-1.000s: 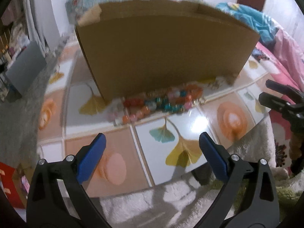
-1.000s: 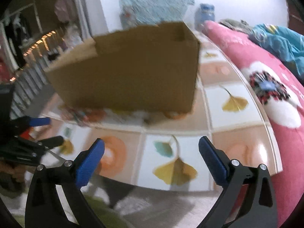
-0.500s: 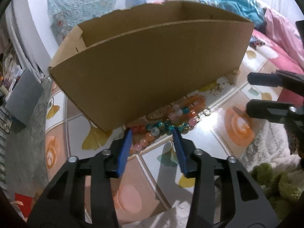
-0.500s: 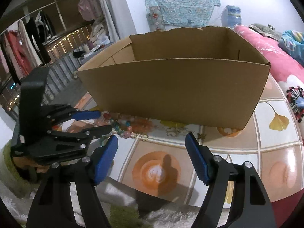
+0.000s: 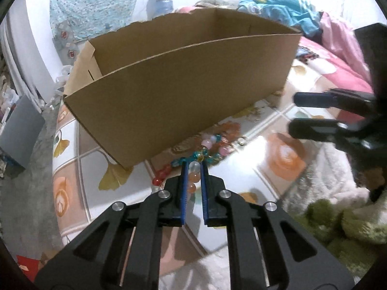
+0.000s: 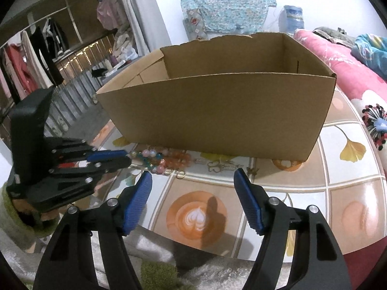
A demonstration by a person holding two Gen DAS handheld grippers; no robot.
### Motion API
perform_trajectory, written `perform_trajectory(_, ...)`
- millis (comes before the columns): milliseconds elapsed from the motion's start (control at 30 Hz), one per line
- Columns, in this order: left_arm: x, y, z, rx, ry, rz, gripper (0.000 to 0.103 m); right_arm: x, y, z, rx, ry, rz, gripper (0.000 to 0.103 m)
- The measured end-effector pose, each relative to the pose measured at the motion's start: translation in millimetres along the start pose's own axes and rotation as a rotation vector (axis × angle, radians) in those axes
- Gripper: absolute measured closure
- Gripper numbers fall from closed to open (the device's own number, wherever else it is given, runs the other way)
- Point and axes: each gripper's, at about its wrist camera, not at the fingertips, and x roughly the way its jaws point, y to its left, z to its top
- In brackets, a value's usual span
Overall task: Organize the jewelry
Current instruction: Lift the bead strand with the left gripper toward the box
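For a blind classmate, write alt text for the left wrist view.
The left gripper, its fingers just closing, pinches a beaded bracelet on a patterned tabletop before an open cardboard box. The right gripper hovers at right.

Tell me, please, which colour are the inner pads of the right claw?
Blue, on black arms. The right claw shows its pads best in the right wrist view.

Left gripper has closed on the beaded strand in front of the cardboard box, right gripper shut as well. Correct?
Not quite. The right gripper is open, nothing between its jaws, as the right wrist view shows. The left gripper has just been closing on the beaded strand in front of the cardboard box.
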Motion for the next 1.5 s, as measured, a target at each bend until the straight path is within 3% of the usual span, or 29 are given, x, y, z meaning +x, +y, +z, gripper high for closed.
perform_trajectory(133,-11.1,-11.9,-11.1,0.048,-0.020,-0.025,0.094,-1.6,-2.6,-2.1,0.009,-0.001,0.010,0.035)
perform_trajectory(367,-1.0,-24.1,-35.2,0.035,0.058,-0.030,0.094,-1.5,0.8,-6.0,0.009,0.009,0.034,0.035)
perform_trajectory(533,-15.4,-15.9,-40.2,-0.033,0.022,-0.097,0.078,2.3,6.3,-7.5,0.019,0.025,0.081,0.039)
perform_trajectory(633,-26.1,-4.3,-41.2,-0.088,-0.015,-0.130,0.077,7.7,9.9,-8.6,0.032,0.045,0.116,0.045)
perform_trajectory(900,-19.2,22.0,-43.1,-0.225,0.008,-0.016,0.077,27.3,23.5,-9.1,0.055,0.096,0.179,0.058)
perform_trajectory(1133,-7.8,38.7,-43.8,-0.276,0.035,0.017,0.076,45.1,36.1,-2.9,0.031,0.121,0.170,0.065)
perform_trajectory(1500,10.4,26.1,-27.2,-0.158,0.041,0.052,0.077,66.8,50.3,0.7,-0.020,0.179,0.119,0.079)
